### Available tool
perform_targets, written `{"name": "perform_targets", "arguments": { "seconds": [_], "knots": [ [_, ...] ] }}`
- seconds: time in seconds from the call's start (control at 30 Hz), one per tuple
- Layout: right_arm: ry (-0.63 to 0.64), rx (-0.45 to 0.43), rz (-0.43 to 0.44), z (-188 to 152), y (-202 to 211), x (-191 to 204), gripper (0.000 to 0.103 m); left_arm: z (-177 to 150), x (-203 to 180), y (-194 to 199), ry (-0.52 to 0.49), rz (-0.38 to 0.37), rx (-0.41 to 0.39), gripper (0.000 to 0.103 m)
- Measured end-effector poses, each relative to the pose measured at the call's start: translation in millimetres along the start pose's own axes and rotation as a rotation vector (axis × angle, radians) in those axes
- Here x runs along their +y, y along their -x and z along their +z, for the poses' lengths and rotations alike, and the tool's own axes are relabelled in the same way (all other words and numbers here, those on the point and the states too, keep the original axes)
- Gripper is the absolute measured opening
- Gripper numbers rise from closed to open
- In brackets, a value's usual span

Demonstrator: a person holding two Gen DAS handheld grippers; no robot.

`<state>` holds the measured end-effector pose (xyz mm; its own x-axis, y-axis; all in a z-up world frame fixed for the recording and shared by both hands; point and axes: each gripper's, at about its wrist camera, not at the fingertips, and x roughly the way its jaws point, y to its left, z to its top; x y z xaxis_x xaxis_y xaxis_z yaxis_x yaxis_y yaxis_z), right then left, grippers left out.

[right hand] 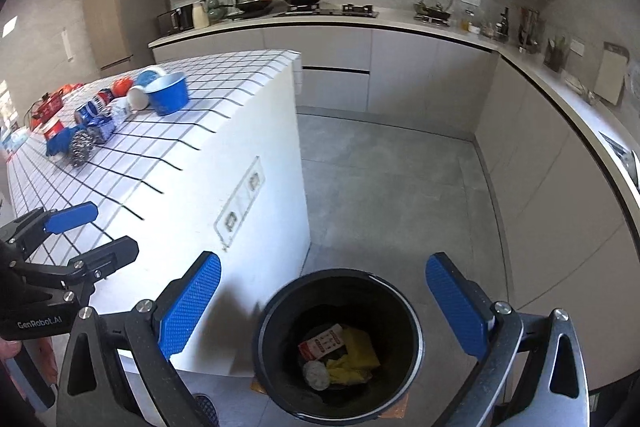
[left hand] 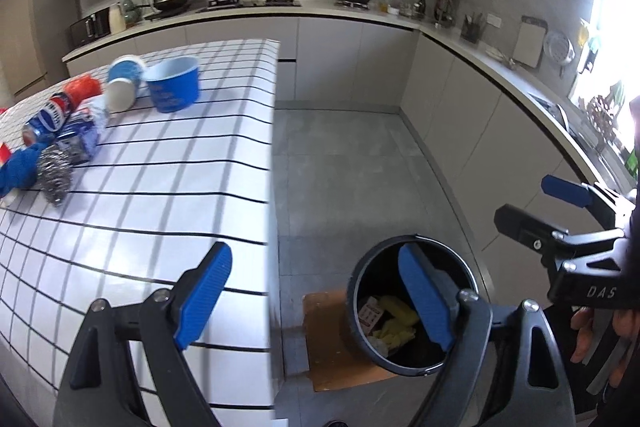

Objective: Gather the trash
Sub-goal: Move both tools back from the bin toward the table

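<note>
Hovering above the black trash bin [right hand: 340, 343], the right gripper [right hand: 324, 311] has its jaws spread wide and holds nothing. The left gripper [left hand: 316, 295] is also wide and empty, with one blue pad over the near edge of the tiled table [left hand: 168, 187] and the other over the bin's mouth. Inside the bin lie a small carton [right hand: 322, 341], yellow pieces [right hand: 356, 355] and a crumpled white ball [right hand: 316, 375], so I judge some trash is already collected.

The remaining trash is at the far left of the table: a blue bowl [left hand: 174, 87], a tipped paper cup [left hand: 124, 83], a cola can [left hand: 50, 117], a steel scrubber [left hand: 54, 173], a blue wrapper [left hand: 82, 139] and an orange item [left hand: 82, 89]. They lie close together, some touching.

For the next step, I think one gripper should go to the table and take an outer item first, perhaps the scrubber or the bowl, so that its neighbours are not pushed. The can and the cup could roll.

Between the bin and the pile the tabletop is bare. The table edge stands beside the bin, and a brown board [left hand: 332, 351] lies under it.
</note>
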<state>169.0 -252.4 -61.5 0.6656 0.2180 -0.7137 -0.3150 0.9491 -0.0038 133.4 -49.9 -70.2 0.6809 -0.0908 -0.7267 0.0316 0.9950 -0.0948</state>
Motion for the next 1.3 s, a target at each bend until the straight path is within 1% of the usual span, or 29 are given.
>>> {"name": "perform_targets", "arguments": {
  "seconds": [0.23, 0.43, 0.53, 0.8, 0.83, 0.87, 0.97, 1.07, 1.3],
  "knots": [
    [0.045, -0.003, 0.033, 13.9, -3.9, 45.6, 0.103, -0.3, 48.5, 14.4, 0.05, 0.036, -0.02, 0.087],
    [0.072, 0.001, 0.073, 29.7, -8.2, 92.8, 0.103, -6.5, 98.2, 34.6, 0.094, 0.09, -0.041, 0.087],
    [0.092, -0.007, 0.102, 37.4, -9.5, 120.5, 0.103, -12.1, 129.1, 47.1, 0.121, 0.135, -0.061, 0.093],
    [0.143, -0.027, 0.172, 52.8, -14.4, 197.0, 0.103, -27.6, 210.9, 72.7, 0.2, 0.254, -0.088, 0.093],
    [0.148, -0.029, 0.179, 54.5, -15.4, 205.4, 0.103, -29.5, 219.2, 75.6, 0.212, 0.259, -0.091, 0.095],
    [0.153, -0.03, 0.185, 55.8, -16.3, 214.5, 0.103, -32.2, 230.4, 79.0, 0.225, 0.265, -0.095, 0.099],
    [0.169, -0.035, 0.195, 59.1, -18.1, 239.1, 0.103, -39.3, 253.7, 85.6, 0.24, 0.303, -0.098, 0.1],
    [0.187, -0.043, 0.195, 61.4, -19.9, 259.1, 0.103, -44.3, 274.7, 89.9, 0.257, 0.314, -0.1, 0.1],
    [0.195, -0.039, 0.23, 70.5, -33.5, 306.0, 0.103, -48.6, 330.8, 87.9, 0.295, 0.294, -0.096, 0.101]
  ]
}}
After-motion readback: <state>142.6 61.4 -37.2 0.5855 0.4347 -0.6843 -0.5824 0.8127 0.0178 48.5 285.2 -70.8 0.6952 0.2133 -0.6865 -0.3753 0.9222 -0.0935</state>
